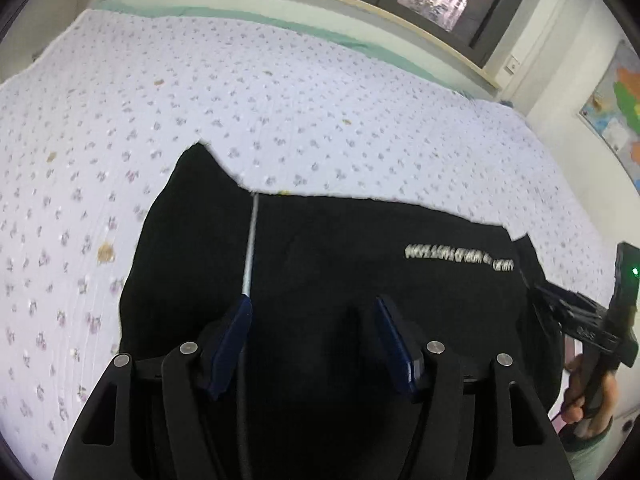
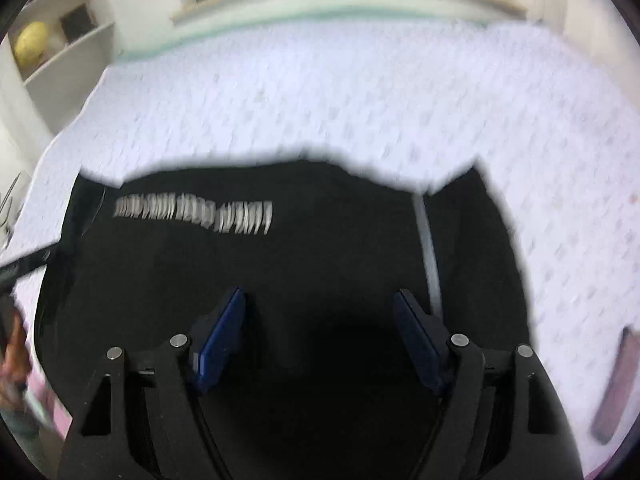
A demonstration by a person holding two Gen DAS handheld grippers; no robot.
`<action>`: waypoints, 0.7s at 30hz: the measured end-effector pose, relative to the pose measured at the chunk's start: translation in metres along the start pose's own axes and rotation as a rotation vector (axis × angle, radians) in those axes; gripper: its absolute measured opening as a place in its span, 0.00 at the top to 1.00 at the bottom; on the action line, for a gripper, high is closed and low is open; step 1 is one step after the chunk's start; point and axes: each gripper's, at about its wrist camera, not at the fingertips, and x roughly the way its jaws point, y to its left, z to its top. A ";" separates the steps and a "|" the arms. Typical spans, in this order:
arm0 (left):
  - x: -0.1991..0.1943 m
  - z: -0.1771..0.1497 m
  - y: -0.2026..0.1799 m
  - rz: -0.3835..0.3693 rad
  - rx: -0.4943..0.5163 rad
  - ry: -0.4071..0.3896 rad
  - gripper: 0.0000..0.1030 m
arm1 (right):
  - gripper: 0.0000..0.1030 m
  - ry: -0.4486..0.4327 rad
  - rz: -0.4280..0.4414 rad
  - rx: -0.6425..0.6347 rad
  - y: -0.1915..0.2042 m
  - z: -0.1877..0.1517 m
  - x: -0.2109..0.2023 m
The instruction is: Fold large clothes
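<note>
A black garment (image 1: 340, 248) with a line of white lettering (image 1: 460, 259) and a grey stripe (image 1: 250, 248) lies flat on a bed with a white flowered cover (image 1: 240, 100). My left gripper (image 1: 312, 312) is open and empty above the garment's near left part. My right gripper (image 2: 320, 308) is open and empty above the garment (image 2: 320, 240), near its right side; the lettering (image 2: 196, 214) lies to its left. The right gripper also shows at the right edge of the left wrist view (image 1: 588, 320), held by a hand. The right wrist view is blurred.
A window and sill (image 1: 360, 4) run behind the bed. A map (image 1: 616, 112) hangs on the right wall. White shelves (image 2: 60, 40) with a yellow object stand at the left. A dark flat object (image 2: 616, 384) lies on the bed at the right.
</note>
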 end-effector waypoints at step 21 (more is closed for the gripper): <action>-0.128 -0.051 -0.076 0.267 0.284 -0.327 0.25 | 0.18 -0.268 0.146 0.005 0.013 -0.053 -0.104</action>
